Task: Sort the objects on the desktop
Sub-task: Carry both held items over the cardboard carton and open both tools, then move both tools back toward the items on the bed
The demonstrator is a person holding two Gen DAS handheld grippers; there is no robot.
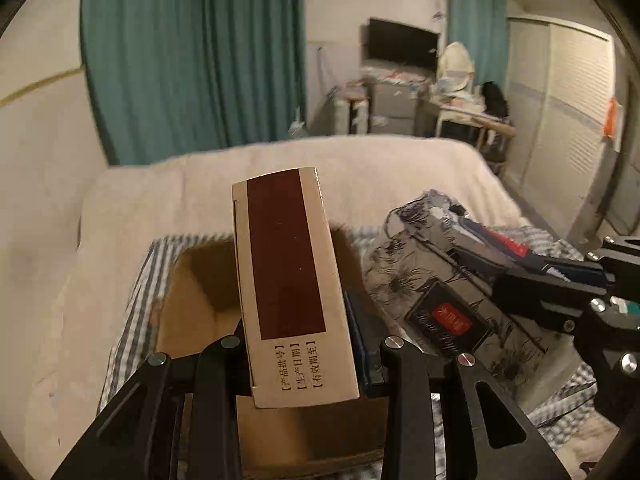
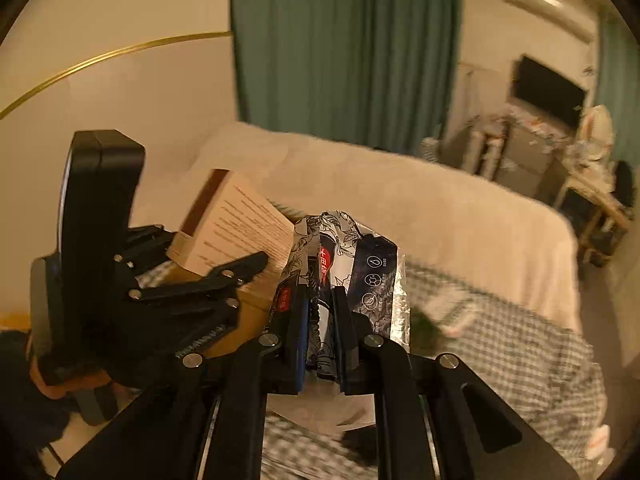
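Right now your left gripper (image 1: 304, 364) is clamped on the tall beige-and-maroon cardboard carton (image 1: 286, 280), its long axis pointing away directly over the open brown cardboard box (image 1: 192, 312), while your right gripper (image 2: 320, 344) pinches the crinkled silver floral foil pouch (image 2: 344, 268) just beside it.

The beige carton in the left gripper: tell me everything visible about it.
The beige carton is a long rectangular paperboard box with a dark maroon panel running down one face and three bracketed lines of red Chinese print below that panel. In the right wrist view another face carries fine printed text. It looks closed and undamaged. The left gripper clamps its near end, holding it tilted above the open cardboard box. It appears to touch nothing but the fingers.
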